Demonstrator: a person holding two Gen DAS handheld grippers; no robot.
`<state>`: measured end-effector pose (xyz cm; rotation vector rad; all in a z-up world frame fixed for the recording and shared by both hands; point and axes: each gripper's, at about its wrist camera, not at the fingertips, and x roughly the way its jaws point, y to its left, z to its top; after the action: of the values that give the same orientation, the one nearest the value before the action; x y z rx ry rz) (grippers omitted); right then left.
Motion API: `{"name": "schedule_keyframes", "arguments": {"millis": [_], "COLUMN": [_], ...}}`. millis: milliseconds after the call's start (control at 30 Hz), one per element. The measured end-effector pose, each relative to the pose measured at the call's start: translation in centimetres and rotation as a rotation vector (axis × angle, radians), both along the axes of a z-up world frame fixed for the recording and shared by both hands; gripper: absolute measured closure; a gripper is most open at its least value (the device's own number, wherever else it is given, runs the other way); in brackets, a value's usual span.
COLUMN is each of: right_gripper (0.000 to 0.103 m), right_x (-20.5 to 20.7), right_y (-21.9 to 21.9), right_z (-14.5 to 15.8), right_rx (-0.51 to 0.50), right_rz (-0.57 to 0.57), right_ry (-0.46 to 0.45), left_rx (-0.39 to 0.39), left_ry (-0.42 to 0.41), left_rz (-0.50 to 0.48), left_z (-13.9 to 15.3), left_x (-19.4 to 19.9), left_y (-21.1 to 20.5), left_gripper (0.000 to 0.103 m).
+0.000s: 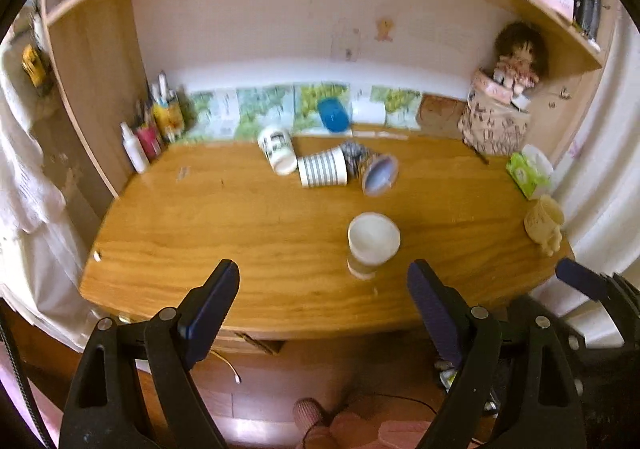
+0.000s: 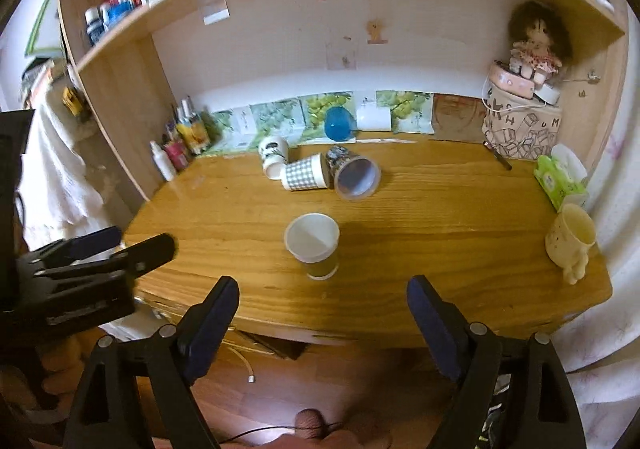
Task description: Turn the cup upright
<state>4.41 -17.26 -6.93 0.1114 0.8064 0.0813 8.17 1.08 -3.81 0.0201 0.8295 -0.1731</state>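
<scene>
A white paper cup with a brown band (image 1: 373, 243) (image 2: 314, 245) stands upright near the front middle of the wooden desk (image 1: 224, 225) (image 2: 440, 233), mouth up. Three more cups lie on their sides behind it: a white printed cup (image 1: 277, 150) (image 2: 273, 156), a striped cup (image 1: 322, 167) (image 2: 306, 173) and a dark patterned cup (image 1: 374, 169) (image 2: 354, 173) with its mouth toward me. My left gripper (image 1: 323, 281) is open and empty, short of the front edge. My right gripper (image 2: 323, 299) is open and empty, just before the upright cup.
A cream mug (image 1: 545, 224) (image 2: 572, 239) and a green tissue pack (image 1: 528, 173) (image 2: 560, 177) sit at the right edge. Bottles (image 1: 152, 129) (image 2: 180, 145) stand at the back left, a blue cup (image 2: 338, 123) and a doll on a bag (image 2: 524, 117) at the back.
</scene>
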Motion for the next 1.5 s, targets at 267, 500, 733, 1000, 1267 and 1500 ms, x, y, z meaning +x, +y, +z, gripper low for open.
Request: {"name": "schedule_keyframes", "arguments": {"millis": [267, 500, 733, 1000, 1267, 1500], "right_gripper": [0.007, 0.000, 0.000, 0.000, 0.000, 0.000], "right_x": [-2.7, -3.3, -4.4, -4.6, -4.4, -4.0], "right_y": [-0.3, -1.6, -1.8, -1.7, -2.2, -2.1], "right_z": [3.3, 2.4, 3.8, 4.2, 4.0, 3.9], "right_rx": [0.000, 0.025, -0.014, -0.011, 0.016, 0.015], "right_rz": [-0.027, -0.088, -0.138, -0.121, -0.121, -0.111], "right_ry": [-0.090, -0.145, -0.254, -0.280, -0.273, -0.271], "left_rx": [0.043, 0.073, 0.059, 0.052, 0.045, 0.044], "left_ry": [-0.176, -0.320, -0.364, -0.390, -0.383, -0.376], "left_rz": [0.074, 0.124, 0.166, 0.164, 0.169, 0.170], "left_z": [2.4, 3.4, 3.9, 4.0, 3.8, 3.7], "left_x": [-2.8, -4.3, -4.9, -5.6, -5.6, -5.1], "left_y": [-1.2, -0.8, 0.0, -0.5, -0.6, -0.9], "left_gripper": [0.010, 0.000, 0.000, 0.000, 0.000, 0.000]}}
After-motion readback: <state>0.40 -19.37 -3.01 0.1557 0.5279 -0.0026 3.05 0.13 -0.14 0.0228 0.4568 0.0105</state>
